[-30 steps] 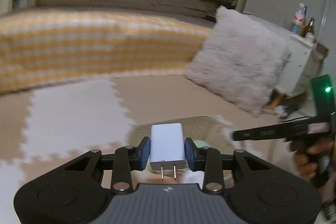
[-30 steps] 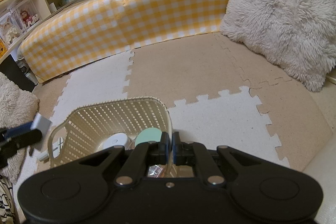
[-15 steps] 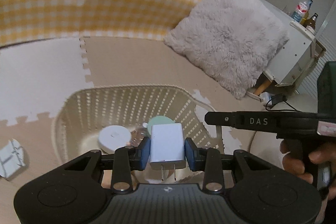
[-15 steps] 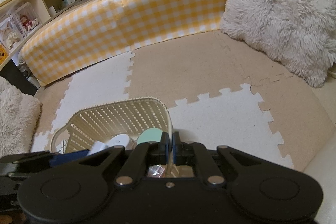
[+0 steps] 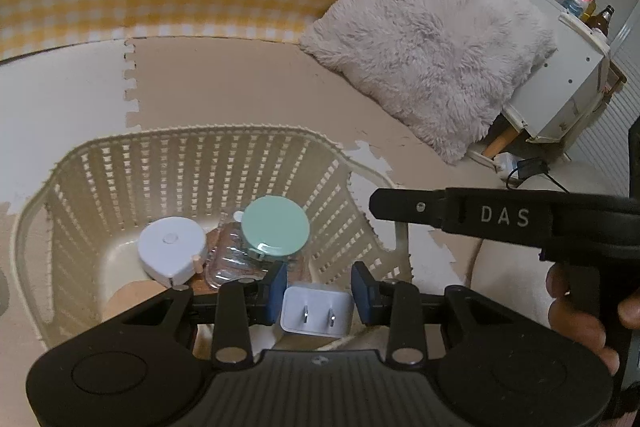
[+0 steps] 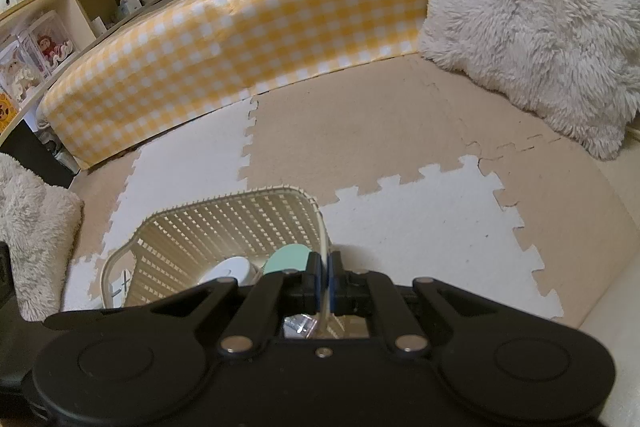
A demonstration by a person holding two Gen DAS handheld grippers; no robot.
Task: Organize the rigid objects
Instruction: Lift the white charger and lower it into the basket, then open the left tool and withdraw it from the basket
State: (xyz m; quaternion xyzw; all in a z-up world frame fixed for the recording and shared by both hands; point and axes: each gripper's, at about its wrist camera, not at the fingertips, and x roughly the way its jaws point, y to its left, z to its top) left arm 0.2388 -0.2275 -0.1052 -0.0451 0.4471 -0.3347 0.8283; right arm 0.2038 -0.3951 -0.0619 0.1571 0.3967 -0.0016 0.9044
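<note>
The left gripper hangs over the near edge of the cream lattice basket, its blue-padded fingers spread apart with a gap on each side of the white charger plug. The plug sits between the pads but slightly below their level, its two metal prongs facing back toward the camera; whether either pad touches it cannot be told. Just ahead and to the left of these fingers, inside the basket, lie a mint-green round lid, a clear plastic container beneath it, and a white round tape measure further left, all close together on the basket floor.

The right gripper has its fingers pressed together on the basket's right rim, which runs up between the pads. From this view the mint-green lid and the white tape measure show just left of the fingertips, inside the basket wall. In the left wrist view the right gripper's black body, marked DAS, reaches in from the right, held by a hand.

Ahead of both grippers, beyond the basket, lies the beige and white foam puzzle mat, with a yellow checked cushion edge further forward and a fluffy pale pillow ahead to the right.
</note>
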